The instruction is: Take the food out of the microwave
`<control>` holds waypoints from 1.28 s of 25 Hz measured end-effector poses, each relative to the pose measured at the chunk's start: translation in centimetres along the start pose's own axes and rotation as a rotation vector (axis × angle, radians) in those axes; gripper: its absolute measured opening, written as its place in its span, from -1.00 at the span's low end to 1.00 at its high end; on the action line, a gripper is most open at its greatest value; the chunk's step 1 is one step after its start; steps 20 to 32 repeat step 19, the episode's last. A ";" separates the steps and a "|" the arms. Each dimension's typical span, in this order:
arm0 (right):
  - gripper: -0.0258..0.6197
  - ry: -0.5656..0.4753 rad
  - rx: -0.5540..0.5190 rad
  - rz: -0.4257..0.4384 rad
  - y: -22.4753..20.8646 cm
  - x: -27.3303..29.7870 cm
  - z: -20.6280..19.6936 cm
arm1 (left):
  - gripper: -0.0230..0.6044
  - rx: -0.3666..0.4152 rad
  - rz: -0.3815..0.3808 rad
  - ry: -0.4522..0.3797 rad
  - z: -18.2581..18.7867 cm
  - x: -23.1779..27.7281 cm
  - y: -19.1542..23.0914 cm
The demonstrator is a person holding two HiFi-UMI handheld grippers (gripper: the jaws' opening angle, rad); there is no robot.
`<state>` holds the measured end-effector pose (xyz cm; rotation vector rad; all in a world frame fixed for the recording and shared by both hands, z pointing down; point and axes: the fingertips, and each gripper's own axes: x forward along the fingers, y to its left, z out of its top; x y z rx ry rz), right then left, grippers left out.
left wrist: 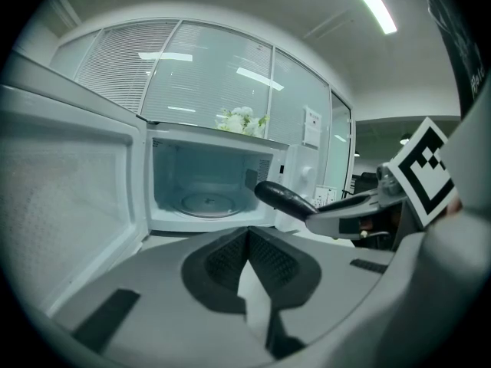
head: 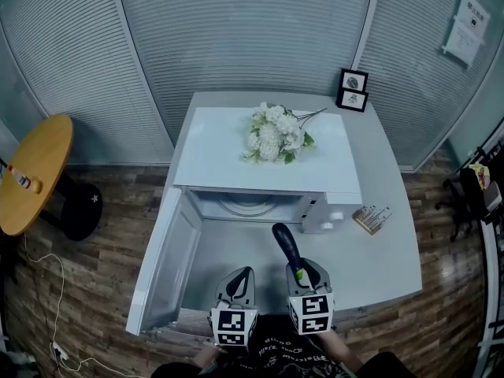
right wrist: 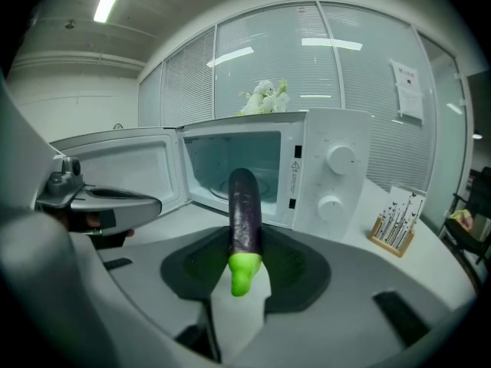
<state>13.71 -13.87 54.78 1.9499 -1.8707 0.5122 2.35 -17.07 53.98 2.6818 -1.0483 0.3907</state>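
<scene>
Place: an office-type room, seemingly a break or meeting corner.
Walls: floor-to-ceiling glass partitions with grey horizontal blinds [head: 236, 30]; a white printed notice sheet [head: 465, 26] is stuck to one pane.
Ceiling: long fluorescent strip light [left wrist: 376, 2].
Floor: brown wood-look planks [head: 87, 250].
Furniture: pale grey rectangular table [head: 386, 242] bearing a white microwave oven [head: 213, 152]; round yellow wooden side table [head: 35, 172].
Décor: two small black-framed pictures [head: 353, 90]; bunch of white flowers [head: 276, 132].

No print is legible; only a warning-triangle sticker [right wrist: 297, 151] shows on the microwave [right wrist: 337, 176] front.
</scene>
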 end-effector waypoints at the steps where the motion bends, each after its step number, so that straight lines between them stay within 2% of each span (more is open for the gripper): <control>1: -0.53 0.001 0.001 0.001 0.0 0.0 0.0 | -0.90 0.001 0.002 0.001 0.0 0.0 0.1; 32: -0.53 -0.006 -0.024 0.029 0.8 0.0 0.0 | -0.90 0.015 0.016 -0.016 0.3 -0.4 0.0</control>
